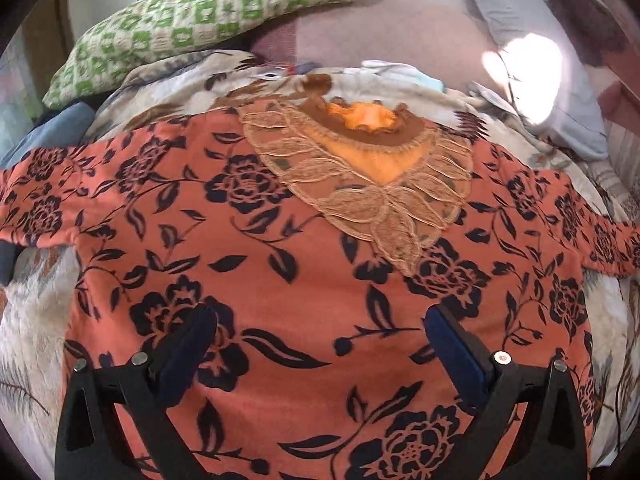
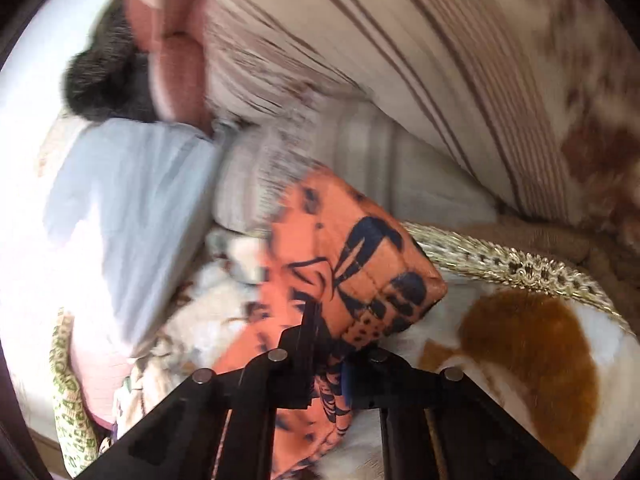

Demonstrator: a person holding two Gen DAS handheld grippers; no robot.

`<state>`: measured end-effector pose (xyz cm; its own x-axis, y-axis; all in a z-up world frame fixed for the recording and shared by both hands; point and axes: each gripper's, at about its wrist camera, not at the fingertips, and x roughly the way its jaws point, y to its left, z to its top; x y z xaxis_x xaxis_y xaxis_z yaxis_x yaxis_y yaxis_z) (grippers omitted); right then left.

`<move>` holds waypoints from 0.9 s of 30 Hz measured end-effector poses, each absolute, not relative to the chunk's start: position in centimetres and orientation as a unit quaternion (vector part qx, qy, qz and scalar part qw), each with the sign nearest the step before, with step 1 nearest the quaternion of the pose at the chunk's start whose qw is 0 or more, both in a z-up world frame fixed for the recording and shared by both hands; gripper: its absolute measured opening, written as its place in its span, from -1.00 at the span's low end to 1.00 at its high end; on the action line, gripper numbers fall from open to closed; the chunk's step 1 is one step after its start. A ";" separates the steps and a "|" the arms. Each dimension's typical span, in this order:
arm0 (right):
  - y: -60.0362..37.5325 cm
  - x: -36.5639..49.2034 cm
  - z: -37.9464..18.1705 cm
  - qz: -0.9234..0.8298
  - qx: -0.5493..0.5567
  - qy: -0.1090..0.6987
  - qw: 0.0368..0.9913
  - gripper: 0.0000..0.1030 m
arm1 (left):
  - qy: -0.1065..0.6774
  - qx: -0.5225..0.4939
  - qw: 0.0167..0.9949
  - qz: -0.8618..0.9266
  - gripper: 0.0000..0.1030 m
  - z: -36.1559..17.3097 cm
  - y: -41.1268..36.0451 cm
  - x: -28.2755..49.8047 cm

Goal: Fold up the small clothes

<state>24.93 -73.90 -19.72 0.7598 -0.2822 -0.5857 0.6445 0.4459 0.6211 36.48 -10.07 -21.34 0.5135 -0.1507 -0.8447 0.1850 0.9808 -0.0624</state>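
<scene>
An orange top with black flowers (image 1: pixel 304 280) lies spread flat on a pale patterned blanket (image 1: pixel 32 320), sleeves out to both sides. Its tan lace collar (image 1: pixel 360 184) is at the far end. My left gripper (image 1: pixel 320 336) hovers just over the lower body of the top, jaws wide open, with nothing between its blue pads (image 1: pixel 452 344). In the blurred right wrist view, my right gripper (image 2: pixel 332 360) is shut on a sleeve of the orange top (image 2: pixel 360 272). The sleeve end sticks up past the fingers, lifted off the blanket.
A green-and-white checked pillow (image 1: pixel 200 12) lies at the far left and a grey pillow (image 1: pixel 520 40) at the far right. A dark rounded shape (image 2: pixel 108 80) sits by the grey pillow. Striped cloth (image 2: pixel 400 60) and a gold-trimmed blanket edge (image 2: pixel 520 264) lie beyond the sleeve.
</scene>
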 end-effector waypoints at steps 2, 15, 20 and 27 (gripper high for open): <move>-72.4 25.2 -17.9 -0.260 0.430 0.197 0.842 -0.84 | 0.473 0.009 0.878 -0.076 1.00 -20.7 -8.9 36.6; -48.0 36.9 -5.2 -0.013 0.360 0.217 0.907 -0.84 | 0.377 0.035 0.923 0.065 1.00 -17.9 1.7 36.0; -33.7 42.7 -5.7 0.098 0.360 0.249 0.894 -0.84 | 0.375 -0.015 0.920 0.111 1.00 -17.2 7.0 36.1; -14.1 48.0 -12.0 0.209 0.345 0.378 0.833 -0.69 | 0.378 -0.054 0.907 0.179 1.00 -17.6 12.5 36.3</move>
